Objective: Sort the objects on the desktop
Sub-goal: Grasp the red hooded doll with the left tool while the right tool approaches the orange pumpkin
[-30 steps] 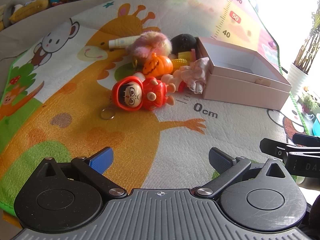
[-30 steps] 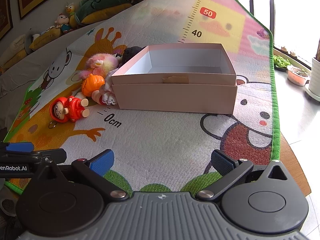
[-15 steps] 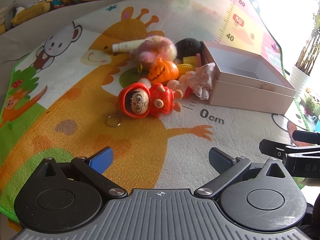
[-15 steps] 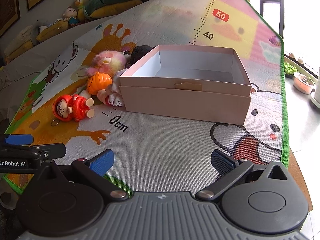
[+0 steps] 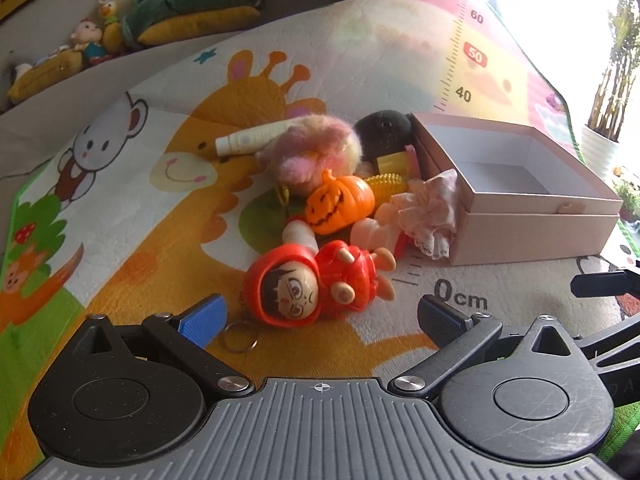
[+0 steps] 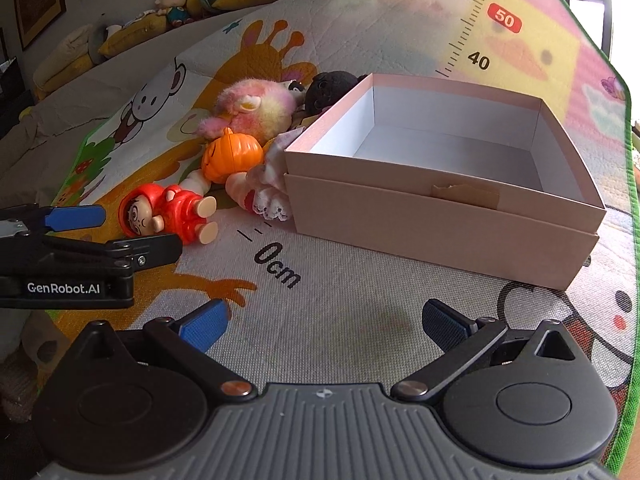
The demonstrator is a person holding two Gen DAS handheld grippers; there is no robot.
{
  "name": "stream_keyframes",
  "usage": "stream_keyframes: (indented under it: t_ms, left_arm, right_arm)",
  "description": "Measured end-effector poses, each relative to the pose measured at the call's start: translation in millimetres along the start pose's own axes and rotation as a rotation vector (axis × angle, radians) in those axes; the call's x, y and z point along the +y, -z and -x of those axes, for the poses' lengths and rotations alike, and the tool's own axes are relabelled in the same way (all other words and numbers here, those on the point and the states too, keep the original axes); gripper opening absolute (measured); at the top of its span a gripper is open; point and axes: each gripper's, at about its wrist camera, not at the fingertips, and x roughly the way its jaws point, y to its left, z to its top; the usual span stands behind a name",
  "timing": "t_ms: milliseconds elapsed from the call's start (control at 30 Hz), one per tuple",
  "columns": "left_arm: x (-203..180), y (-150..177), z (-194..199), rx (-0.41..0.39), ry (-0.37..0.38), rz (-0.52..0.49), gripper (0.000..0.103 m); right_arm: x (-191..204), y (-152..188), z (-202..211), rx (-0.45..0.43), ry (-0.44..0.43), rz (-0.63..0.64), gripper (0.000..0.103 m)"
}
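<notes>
A heap of toys lies on the cartoon play mat (image 5: 120, 208) left of an open pink box (image 5: 532, 216) (image 6: 440, 216). Nearest is a red hooded doll keychain (image 5: 308, 284) (image 6: 168, 212). Behind it are an orange pumpkin (image 5: 340, 204) (image 6: 232, 156), a small doll in a lace dress (image 5: 424, 216), a pink fluffy plush (image 5: 316, 152) (image 6: 252, 108), a black ball (image 5: 384, 132) and a white tube (image 5: 252, 140). My left gripper (image 5: 320, 316) is open just short of the red doll. My right gripper (image 6: 324, 324) is open over bare mat in front of the box.
Plush toys (image 5: 192, 8) line a ledge at the back. A potted plant (image 5: 612, 92) stands beyond the mat's right edge. The box interior (image 6: 448, 148) holds nothing. In the right wrist view the left gripper's body (image 6: 80, 256) reaches in from the left.
Both grippers have moved forward. The red doll now lies close to the left gripper's fingertips, and the box is nearer to the right gripper. Both stayed open.
</notes>
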Motion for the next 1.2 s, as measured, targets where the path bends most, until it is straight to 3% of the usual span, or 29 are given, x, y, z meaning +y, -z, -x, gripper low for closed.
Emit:
stream_keyframes:
  t_ms: [267, 367, 567, 733, 800, 900, 1000, 1200]
  left_arm:
    - [2, -9, -33, 0.000, 0.001, -0.052, 0.103]
    - [6, -10, -40, 0.019, 0.004, -0.044, 0.103]
    - [14, -8, -45, 0.039, 0.002, -0.020, 0.103]
    - [26, -7, -43, 0.040, -0.018, -0.002, 0.103]
    - [35, -5, -42, 0.040, -0.034, 0.010, 0.103]
    - [52, -1, -41, 0.055, -0.055, 0.049, 0.103]
    - [71, 7, -40, 0.070, -0.027, 0.108, 0.103]
    - [75, 13, -35, 0.079, -0.019, 0.089, 0.103]
  right_arm:
    - [3, -2, -11, 0.023, 0.023, 0.043, 0.103]
    - [10, 1, -13, 0.043, 0.047, 0.115, 0.103]
    - [8, -5, -14, 0.084, 0.035, 0.109, 0.103]
    - [9, -3, -7, 0.070, -0.064, 0.125, 0.103]
    - [11, -3, 0, 0.026, -0.114, 0.113, 0.103]
    - [23, -11, 15, -0.127, -0.140, 0.147, 0.103]
    - [36, -27, 27, -0.268, -0.146, 0.183, 0.103]
    - [48, -61, 19, -0.314, -0.155, 0.179, 0.103]
